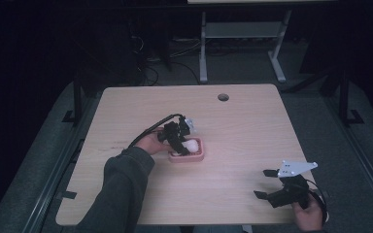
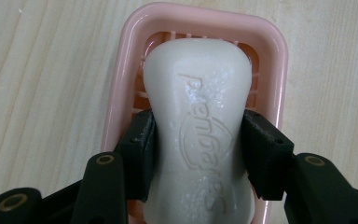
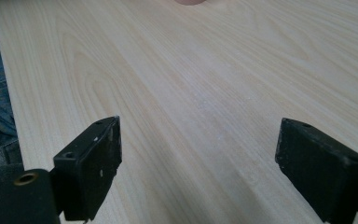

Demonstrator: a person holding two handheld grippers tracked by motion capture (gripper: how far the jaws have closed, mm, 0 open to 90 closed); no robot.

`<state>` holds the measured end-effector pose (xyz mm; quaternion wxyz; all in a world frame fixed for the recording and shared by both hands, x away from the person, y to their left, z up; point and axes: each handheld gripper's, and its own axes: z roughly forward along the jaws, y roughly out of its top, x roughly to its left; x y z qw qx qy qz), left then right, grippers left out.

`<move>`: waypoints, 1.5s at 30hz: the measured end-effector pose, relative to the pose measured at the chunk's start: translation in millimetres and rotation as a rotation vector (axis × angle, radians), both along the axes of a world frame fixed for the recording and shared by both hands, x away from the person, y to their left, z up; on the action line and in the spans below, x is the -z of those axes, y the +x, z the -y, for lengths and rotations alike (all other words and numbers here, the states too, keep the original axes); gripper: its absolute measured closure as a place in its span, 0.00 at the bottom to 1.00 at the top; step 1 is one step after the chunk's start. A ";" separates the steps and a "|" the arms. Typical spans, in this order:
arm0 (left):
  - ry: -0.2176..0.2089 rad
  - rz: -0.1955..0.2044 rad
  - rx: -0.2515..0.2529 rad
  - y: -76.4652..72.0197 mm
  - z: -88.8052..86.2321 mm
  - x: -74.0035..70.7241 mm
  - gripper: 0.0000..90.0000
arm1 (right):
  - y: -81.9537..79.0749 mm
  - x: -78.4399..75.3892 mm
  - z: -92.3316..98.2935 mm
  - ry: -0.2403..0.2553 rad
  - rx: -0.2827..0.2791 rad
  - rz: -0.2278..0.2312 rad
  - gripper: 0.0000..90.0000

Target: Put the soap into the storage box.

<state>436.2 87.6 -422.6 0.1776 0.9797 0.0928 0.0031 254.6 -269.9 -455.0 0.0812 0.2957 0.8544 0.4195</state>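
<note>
Left gripper (image 2: 196, 154) seen clamped on white soap bar (image 2: 198, 121), jaws pressed against both its sides. Soap held within pink soap dish (image 2: 121, 88), set mid-tabletop (image 1: 233, 131), slightly toward left edge. Right gripper (image 3: 198, 170) held wide apart, nothing between jaws, near front right corner, well apart from soap.

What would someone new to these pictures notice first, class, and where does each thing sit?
The white bar of soap stands out first, lying in a pink soap dish near the middle of the wooden table, with the left gripper closed on its sides. Next comes the right gripper at the table's near right corner, its fingers spread wide over bare wood.
</note>
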 end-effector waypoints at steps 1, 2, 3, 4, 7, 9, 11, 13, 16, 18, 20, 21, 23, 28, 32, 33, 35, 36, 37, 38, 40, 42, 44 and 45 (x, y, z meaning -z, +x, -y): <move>0.004 0.000 0.003 0.0 0.5 -0.3 0.54 | 0.0 0.0 0.0 0.000 0.000 0.000 0.16; 0.004 0.002 0.002 0.0 0.6 -0.9 0.53 | 0.0 -0.1 -0.2 0.000 -0.001 0.001 0.16; 0.004 0.002 0.002 0.0 0.6 -0.9 0.53 | 0.0 -0.1 -0.2 0.000 -0.001 0.001 0.16; -0.001 -0.001 -0.002 0.0 0.4 -1.5 0.53 | -0.1 -0.3 -0.3 -0.001 -0.002 0.002 0.16; -0.008 -0.001 -0.008 -0.6 -0.9 -3.6 0.52 | 0.0 0.0 -0.2 -0.001 -0.002 0.002 0.16; -0.009 0.002 -0.010 -0.4 -1.8 -5.0 0.51 | 0.0 -0.2 -0.2 -0.001 -0.002 0.002 0.16; -0.012 -0.002 -0.012 -0.7 -2.5 -6.0 0.49 | 0.0 -0.2 -0.5 0.001 -0.002 0.002 0.16; -0.007 -0.001 -0.008 -2.5 -2.6 -6.4 0.48 | -0.1 -0.3 -1.2 0.002 -0.001 -0.001 0.16; -0.009 0.007 -0.008 -4.2 -3.5 -8.1 0.46 | -0.1 -0.6 -1.4 -0.002 -0.002 0.001 0.16; -0.015 0.010 -0.014 -5.0 -4.5 -9.8 0.45 | -0.2 -0.7 -1.6 -0.002 0.000 0.000 0.16; -0.016 0.016 -0.013 -5.2 -6.0 -11.7 0.45 | -0.3 -0.6 -1.8 -0.001 0.002 -0.001 0.16; -0.019 0.016 -0.020 -5.6 -7.0 -12.7 0.45 | -0.2 -0.6 -1.6 -0.003 0.000 0.001 0.16; -0.025 0.020 -0.021 -6.5 -8.4 -14.7 0.45 | 0.1 -0.6 -1.8 -0.005 -0.001 0.001 0.16; -0.028 0.024 -0.026 -8.9 -12.4 -18.8 0.43 | 0.6 -0.4 -2.3 -0.005 -0.001 0.001 0.16; -0.047 0.023 -0.042 -11.8 -17.7 -22.2 0.42 | 0.7 -0.2 -2.4 -0.006 -0.003 0.003 0.16; -0.045 0.020 -0.040 -12.7 -18.9 -22.8 0.42 | 0.6 -0.2 -2.5 -0.007 -0.003 0.003 0.16; -0.044 0.023 -0.042 -15.5 -21.0 -23.7 0.42 | 0.6 -0.3 -2.7 -0.008 -0.004 0.003 0.16; -0.045 0.026 -0.041 -16.3 -21.8 -24.3 0.42 | 0.6 -0.3 -2.9 -0.008 -0.002 0.003 0.16; -0.047 0.030 -0.040 -17.1 -23.1 -25.3 0.42 | 0.8 -0.2 -2.9 -0.009 -0.003 0.003 0.16; -0.052 0.030 -0.042 -17.7 -24.6 -26.1 0.42 | 0.9 -0.2 -2.9 -0.009 -0.003 0.003 0.16; -0.061 0.024 -0.049 -19.1 -27.6 -27.2 0.42 | 1.0 -0.2 -2.9 -0.010 -0.001 0.004 0.16; -0.061 0.027 -0.051 -21.0 -30.2 -28.2 0.41 | 1.2 -0.3 -2.8 -0.013 0.000 0.003 0.16; -0.063 0.027 -0.053 -22.3 -31.9 -28.6 0.41 | 1.4 -0.1 -2.8 -0.014 0.000 0.002 0.16; -0.063 0.027 -0.055 -23.0 -32.7 -28.9 0.41 | 1.6 -0.1 -2.8 -0.014 0.000 0.002 0.16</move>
